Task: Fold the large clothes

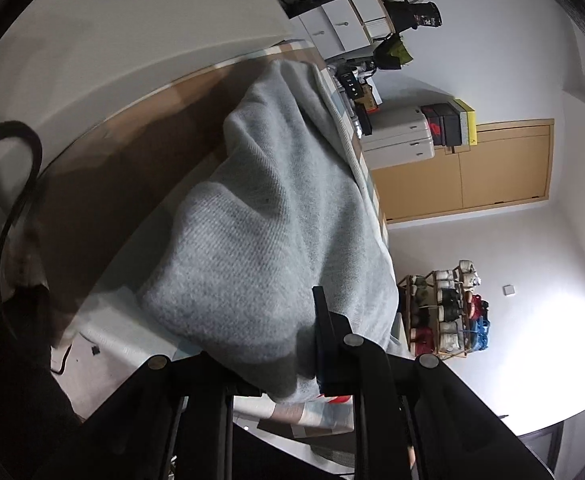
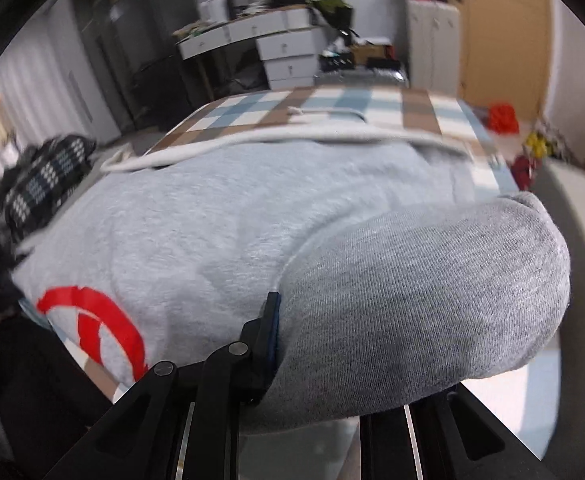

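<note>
Grey sweatshirt (image 2: 252,232) lies spread over a checked bed cover (image 2: 332,104), its white drawstring (image 2: 252,140) trailing across the far edge and a red ring print (image 2: 104,320) showing on the near left part of the fabric.

The right claw (image 2: 292,360) points steeply down at the bed. Only its left finger (image 2: 270,332) shows, a black bar with a blue pad pressed against a bunched fold of the grey cloth; the other finger is hidden under that fold, which bulges up and off to the right. The jaws stand narrow, pinched on the fabric. The right-wrist picture is smeared with motion blur along the edges.

The left claw (image 1: 312,360) tilts less steeply downward and is rolled, so the room appears on its side in its view. One finger (image 1: 326,340) is visible, black with a blue pad, lying tight against a thick hanging mass of the same sweatshirt (image 1: 260,220); the second finger is buried in cloth. These jaws too are nearly closed, gripping the garment, which rises from the claw in a long draped fold toward the bed's edge.

Beyond the bed stand a white chest of drawers (image 2: 288,56), a wooden door (image 1: 464,168) and a rack of shoes (image 1: 448,308). A black cable (image 1: 16,184) curves along the left of the left-wrist view.
</note>
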`<state>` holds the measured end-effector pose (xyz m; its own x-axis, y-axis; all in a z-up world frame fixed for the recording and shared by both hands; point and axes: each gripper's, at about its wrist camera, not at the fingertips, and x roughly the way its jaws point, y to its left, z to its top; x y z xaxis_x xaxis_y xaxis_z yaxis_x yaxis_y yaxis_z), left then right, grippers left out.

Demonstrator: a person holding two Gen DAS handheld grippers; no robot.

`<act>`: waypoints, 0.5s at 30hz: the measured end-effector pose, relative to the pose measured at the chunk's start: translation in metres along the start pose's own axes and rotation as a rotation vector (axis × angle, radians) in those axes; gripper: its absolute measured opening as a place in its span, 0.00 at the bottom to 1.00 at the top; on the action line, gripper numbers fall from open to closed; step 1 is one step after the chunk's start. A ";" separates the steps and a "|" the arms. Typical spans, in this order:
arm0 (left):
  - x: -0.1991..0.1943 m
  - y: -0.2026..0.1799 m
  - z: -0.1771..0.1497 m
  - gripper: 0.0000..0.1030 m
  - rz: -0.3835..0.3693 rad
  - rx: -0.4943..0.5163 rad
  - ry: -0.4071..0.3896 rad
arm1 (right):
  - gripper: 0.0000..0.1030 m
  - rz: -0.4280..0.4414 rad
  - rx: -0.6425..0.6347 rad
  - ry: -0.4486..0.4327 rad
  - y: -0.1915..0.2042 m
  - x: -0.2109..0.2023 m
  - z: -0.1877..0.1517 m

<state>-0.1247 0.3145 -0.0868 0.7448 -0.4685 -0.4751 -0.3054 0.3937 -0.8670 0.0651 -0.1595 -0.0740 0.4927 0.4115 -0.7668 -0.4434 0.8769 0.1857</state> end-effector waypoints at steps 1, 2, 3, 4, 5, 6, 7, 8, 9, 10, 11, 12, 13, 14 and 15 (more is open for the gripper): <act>0.001 0.001 -0.001 0.11 0.002 -0.003 0.001 | 0.15 0.009 0.029 0.002 -0.005 -0.001 -0.003; 0.003 0.002 -0.002 0.11 -0.007 -0.006 0.004 | 0.15 0.028 0.070 0.009 -0.012 -0.002 -0.009; 0.005 0.002 -0.002 0.11 -0.008 0.001 0.011 | 0.15 0.040 0.091 0.022 -0.013 -0.004 -0.012; 0.007 0.002 -0.001 0.11 -0.002 0.002 0.015 | 0.15 0.058 0.120 0.033 -0.019 -0.005 -0.017; 0.004 0.004 0.000 0.12 -0.005 -0.005 0.022 | 0.15 0.073 0.140 0.033 -0.022 -0.008 -0.021; 0.007 0.003 0.003 0.12 -0.009 -0.011 0.036 | 0.15 0.097 0.173 0.048 -0.027 -0.008 -0.023; 0.006 0.004 0.003 0.13 -0.009 -0.014 0.054 | 0.16 0.112 0.195 0.066 -0.029 -0.009 -0.025; 0.006 0.004 0.005 0.13 -0.004 -0.034 0.083 | 0.16 0.142 0.228 0.091 -0.034 -0.009 -0.026; 0.006 0.003 0.005 0.16 -0.032 -0.058 0.115 | 0.18 0.187 0.277 0.137 -0.041 -0.007 -0.026; 0.003 0.002 0.005 0.26 -0.062 -0.060 0.131 | 0.18 0.222 0.319 0.179 -0.047 -0.007 -0.027; -0.002 -0.003 0.004 0.34 -0.076 -0.048 0.128 | 0.19 0.251 0.351 0.204 -0.052 -0.008 -0.027; -0.009 -0.006 0.003 0.52 -0.080 -0.046 0.115 | 0.19 0.263 0.366 0.220 -0.056 -0.011 -0.027; -0.014 -0.006 0.003 0.62 -0.088 -0.054 0.106 | 0.21 0.260 0.362 0.230 -0.057 -0.016 -0.026; -0.017 -0.006 0.003 0.63 -0.093 -0.068 0.104 | 0.24 0.252 0.350 0.233 -0.056 -0.020 -0.026; -0.018 -0.005 0.004 0.63 -0.090 -0.078 0.110 | 0.36 0.228 0.325 0.246 -0.054 -0.027 -0.024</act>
<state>-0.1348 0.3241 -0.0730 0.7028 -0.5849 -0.4050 -0.2885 0.2861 -0.9137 0.0578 -0.2239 -0.0785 0.2004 0.5666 -0.7993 -0.2429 0.8191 0.5197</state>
